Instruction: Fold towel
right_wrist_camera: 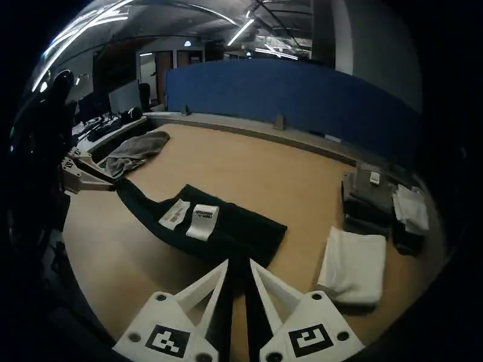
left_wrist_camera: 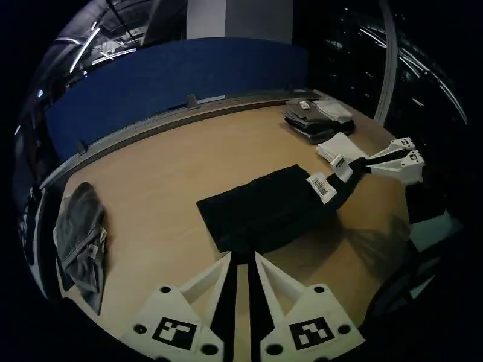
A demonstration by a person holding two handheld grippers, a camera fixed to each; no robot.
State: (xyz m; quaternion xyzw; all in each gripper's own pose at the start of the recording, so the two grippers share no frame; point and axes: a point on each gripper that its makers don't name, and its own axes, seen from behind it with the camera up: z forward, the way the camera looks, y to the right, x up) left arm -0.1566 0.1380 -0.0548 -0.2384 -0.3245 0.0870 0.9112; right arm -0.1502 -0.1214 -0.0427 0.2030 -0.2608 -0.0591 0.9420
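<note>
Left gripper [left_wrist_camera: 241, 258] and right gripper [right_wrist_camera: 239, 264] pinch the black towel [left_wrist_camera: 265, 208].

at the bottom, right gripper [right_wrist_camera: 239, 265], fingers nipped together on the near edge of the dark towel [right_wrist_camera: 241, 232]. mostly flat on the wooden table [right_wrist_camera: 253, 163], two white labels [right_wrist_camera: 202, 221] face up. far corner drawn up and left into the left gripper [right_wrist_camera: 110, 179]. beyond that, crumpled grey cloth [right_wrist_camera: 136, 151]. at right, folded white towel [right_wrist_camera: 356, 262], then stack of folded towels [right_wrist_camera: 374, 202]. blue partition [right_wrist_camera: 290, 96] behind.
</note>
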